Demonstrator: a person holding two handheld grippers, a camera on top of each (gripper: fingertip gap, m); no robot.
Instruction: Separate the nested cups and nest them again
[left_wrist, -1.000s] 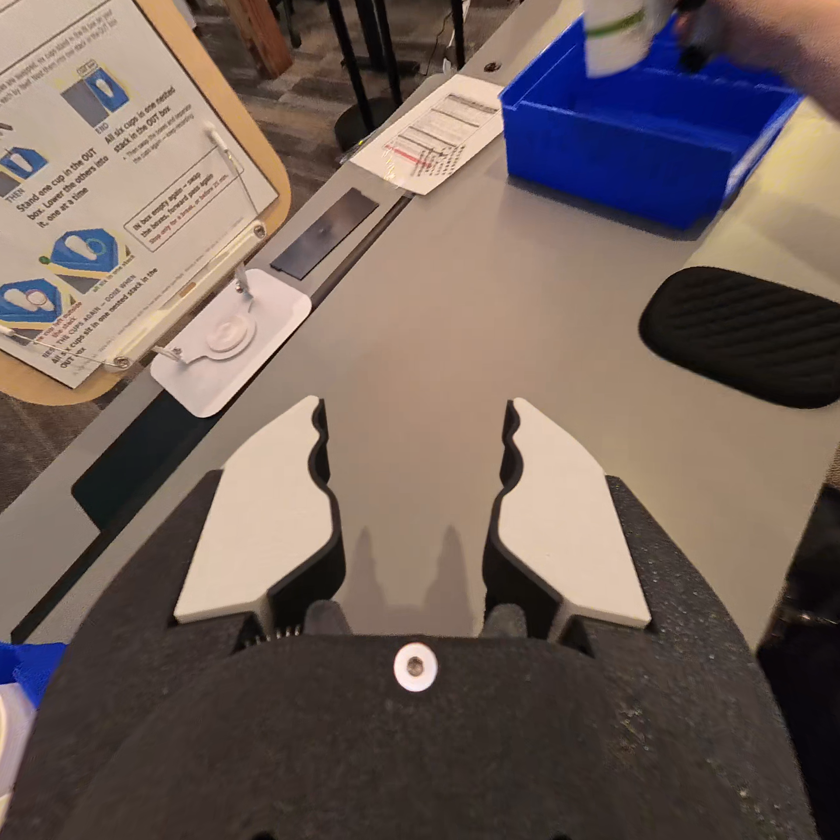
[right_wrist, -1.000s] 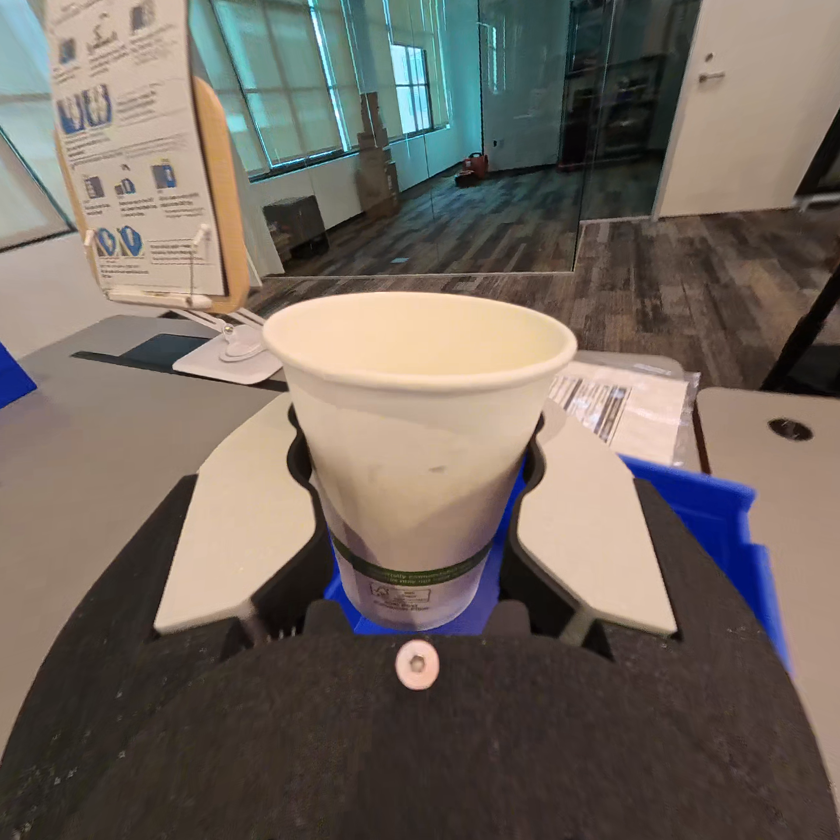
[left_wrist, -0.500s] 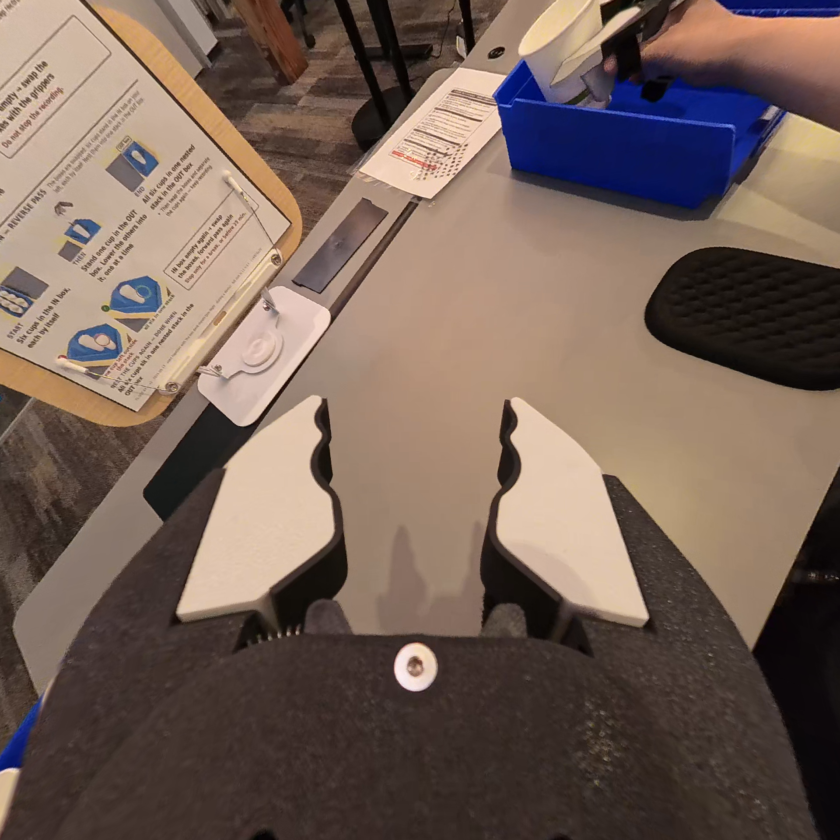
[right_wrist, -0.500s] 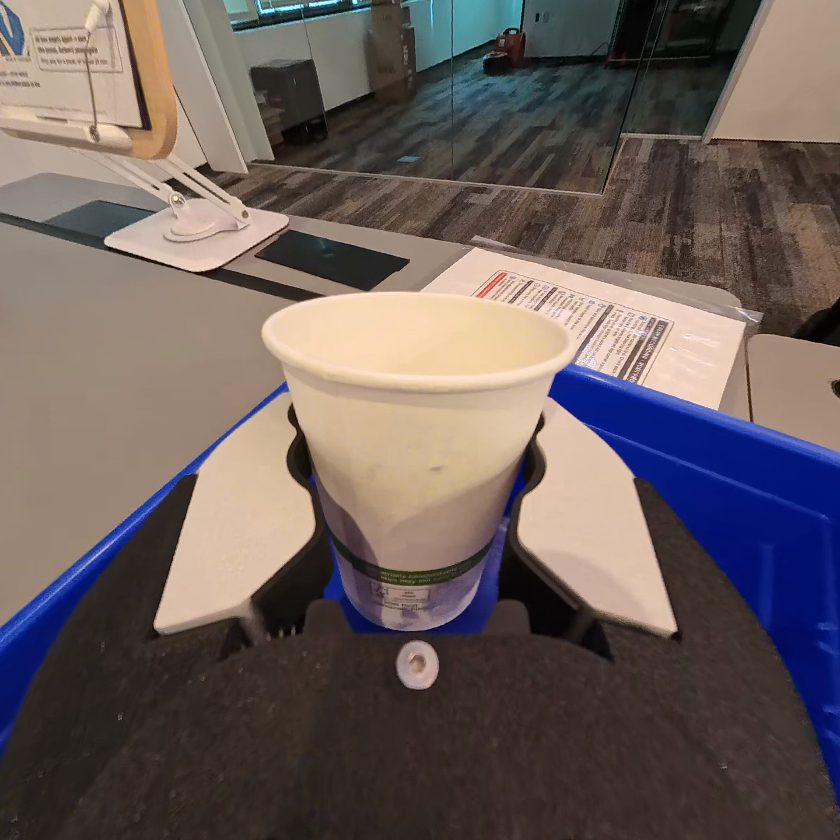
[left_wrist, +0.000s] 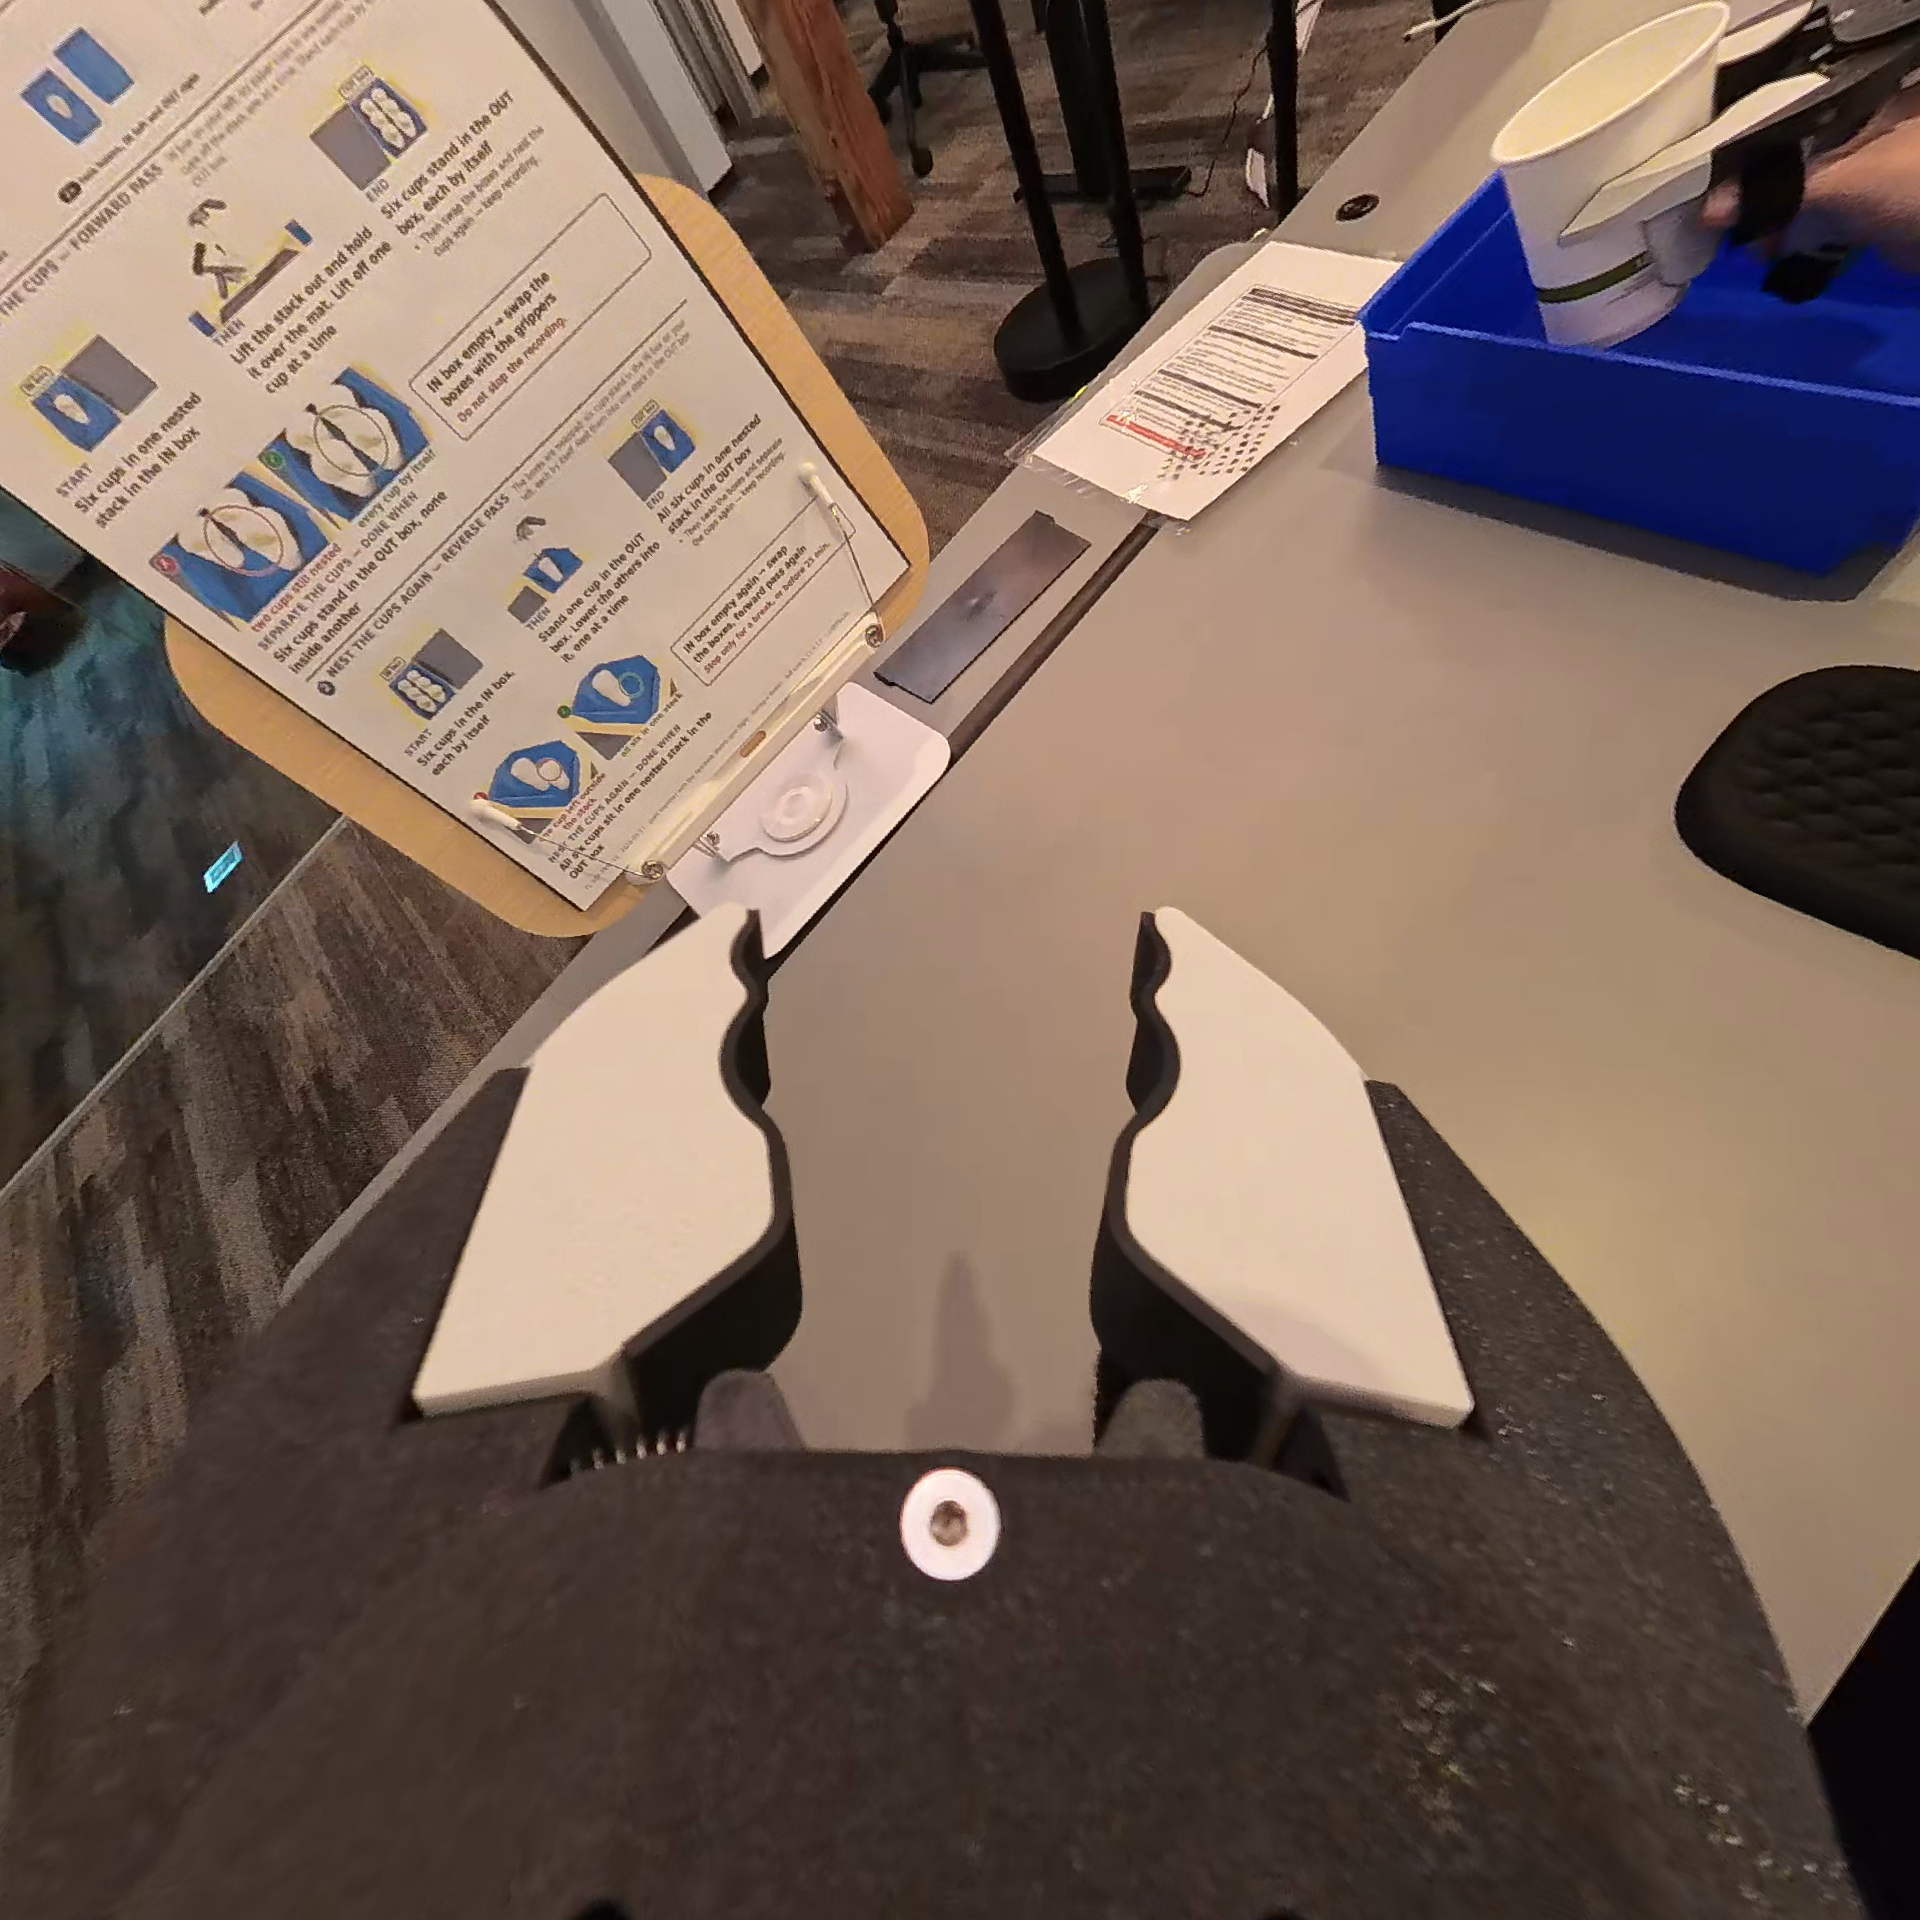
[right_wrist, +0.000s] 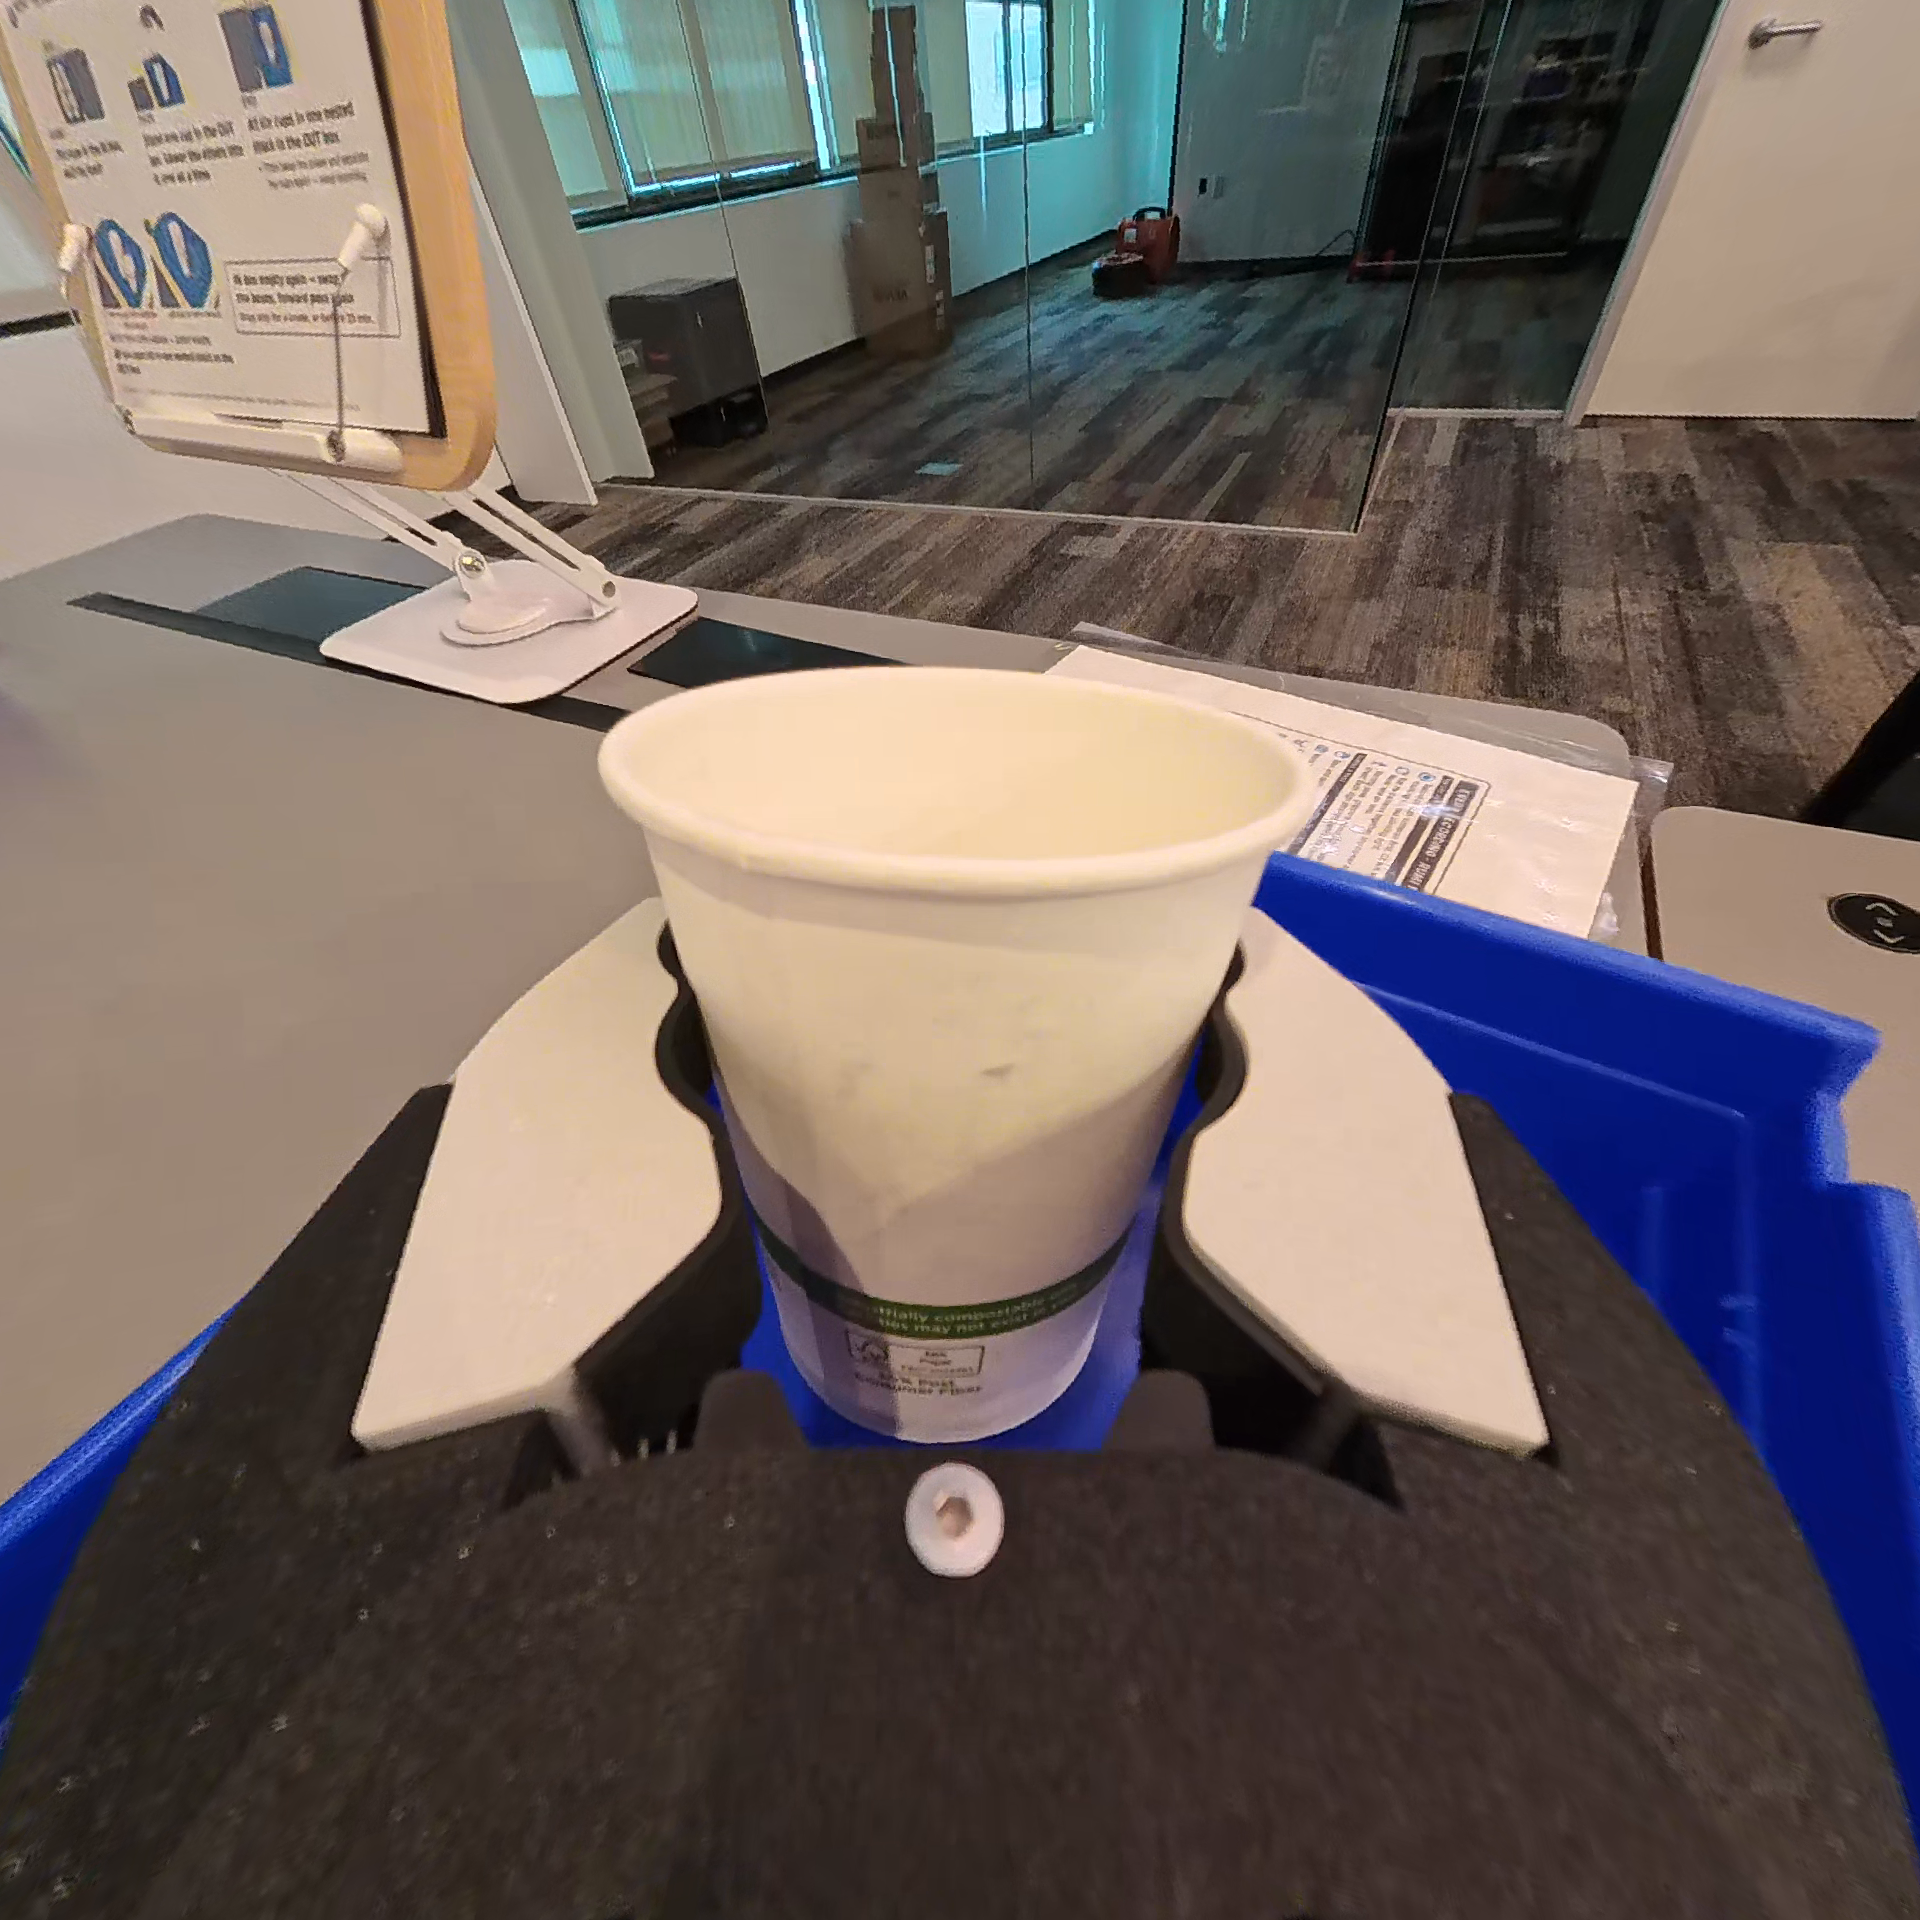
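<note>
1. Now the right tongs (right_wrist: 951, 1049) clamp a white paper cup (right_wrist: 940, 997) at mid-frame in the right wrist view, one finger on each side of its wall, above its green band.
2. Upright and empty, the cup has its base low over the floor of a blue bin (right_wrist: 1621, 1101); whether it touches cannot be told.
3. In the left wrist view the same cup (left_wrist: 1605, 187) shows at the upper right, tilted a little, its lower part inside the bin (left_wrist: 1621, 436), with a hand (left_wrist: 1860, 197) behind the right tongs (left_wrist: 1631, 203).
4. Meanwhile the left tongs (left_wrist: 951, 935) stand wide apart with nothing between them, over bare grey tabletop (left_wrist: 1299, 831) at mid-frame.
5. Left of them, a wooden board with an instruction sheet (left_wrist: 436, 436) leans on a white stand (left_wrist: 821, 821) at the tabletop's edge, filling the upper left of the frame.
6. Farther up, a printed sheet in a clear sleeve (left_wrist: 1216, 405) lies flat just beside the bin's left wall.
7. At the right edge, a black textured pad (left_wrist: 1818, 800) rests on the tabletop, well apart from the bin.
8. Beyond the tabletop in the right wrist view lie dark carpet floor and glass walls (right_wrist: 1143, 260).
</note>
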